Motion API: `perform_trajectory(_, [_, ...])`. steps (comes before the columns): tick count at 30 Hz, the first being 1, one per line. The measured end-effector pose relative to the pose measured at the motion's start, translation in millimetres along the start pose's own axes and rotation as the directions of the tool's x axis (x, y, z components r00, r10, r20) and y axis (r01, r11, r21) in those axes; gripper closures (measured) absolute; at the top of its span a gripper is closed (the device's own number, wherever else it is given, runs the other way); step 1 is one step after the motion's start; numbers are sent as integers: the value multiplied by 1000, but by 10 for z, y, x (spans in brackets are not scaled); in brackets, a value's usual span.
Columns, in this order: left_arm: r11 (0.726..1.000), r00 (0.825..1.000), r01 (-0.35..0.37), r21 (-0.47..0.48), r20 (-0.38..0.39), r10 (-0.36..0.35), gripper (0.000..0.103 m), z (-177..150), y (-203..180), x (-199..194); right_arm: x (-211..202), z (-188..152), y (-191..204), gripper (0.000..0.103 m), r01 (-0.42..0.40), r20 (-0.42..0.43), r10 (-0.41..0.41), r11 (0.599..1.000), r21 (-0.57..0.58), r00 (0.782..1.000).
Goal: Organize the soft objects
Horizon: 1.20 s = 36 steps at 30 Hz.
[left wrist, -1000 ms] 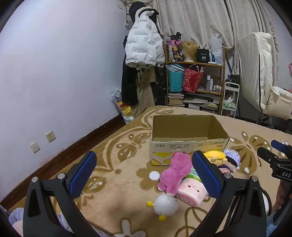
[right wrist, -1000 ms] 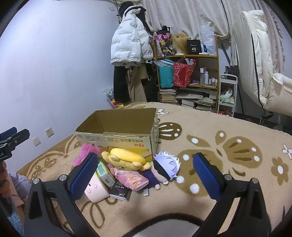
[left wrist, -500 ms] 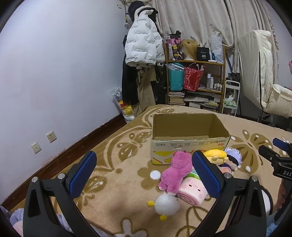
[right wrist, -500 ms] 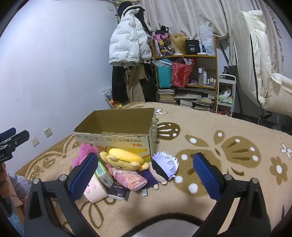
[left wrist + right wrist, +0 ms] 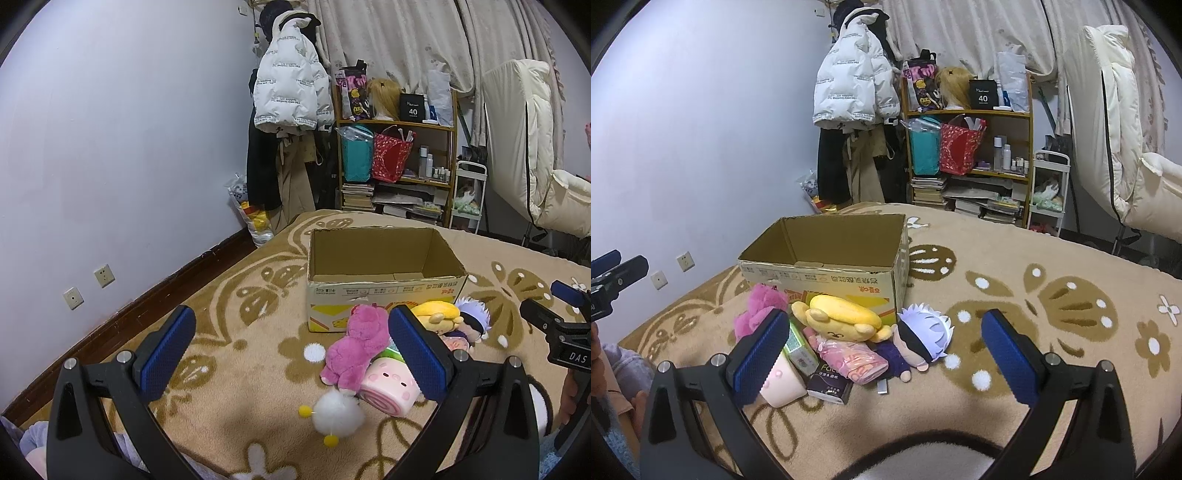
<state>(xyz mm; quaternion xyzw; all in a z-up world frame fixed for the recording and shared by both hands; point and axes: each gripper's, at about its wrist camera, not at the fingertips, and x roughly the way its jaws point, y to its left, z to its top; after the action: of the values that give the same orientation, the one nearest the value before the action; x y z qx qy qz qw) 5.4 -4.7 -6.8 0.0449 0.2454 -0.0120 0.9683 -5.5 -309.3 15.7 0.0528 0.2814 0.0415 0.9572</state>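
An open, empty cardboard box point(image 5: 384, 291) point(image 5: 827, 275) stands on the beige patterned blanket. In front of it lies a heap of soft toys: a pink plush bear point(image 5: 356, 343) point(image 5: 759, 308), a yellow plush dog point(image 5: 437, 314) point(image 5: 842, 319), a white-haired doll point(image 5: 472, 319) point(image 5: 925, 334), a pink roll-shaped plush point(image 5: 388, 387) point(image 5: 781, 382) and a white pompom point(image 5: 336, 413). My left gripper point(image 5: 291, 354) is open above the blanket, left of the heap. My right gripper point(image 5: 882, 354) is open too, hovering over the doll and a pink packet point(image 5: 853, 356).
A green packet point(image 5: 801, 350) and a dark small box point(image 5: 829, 384) lie among the toys. Behind the bed stand a cluttered wooden shelf point(image 5: 395, 162), a coat rack with a white puffer jacket point(image 5: 288, 92) and a cream chair point(image 5: 532, 177). The wall point(image 5: 110, 147) runs along the left.
Both grippers have drifted slightly; the box and toys sit a touch lower and nearer in both views. Nothing was grasped or moved.
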Motion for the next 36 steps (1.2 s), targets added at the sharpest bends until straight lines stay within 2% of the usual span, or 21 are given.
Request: perform_trajectory(36, [1000,1000,-2,6,-3,2,0,-14,-12,15,-18,4,23,0,-5,4,5,1000,-7,1000])
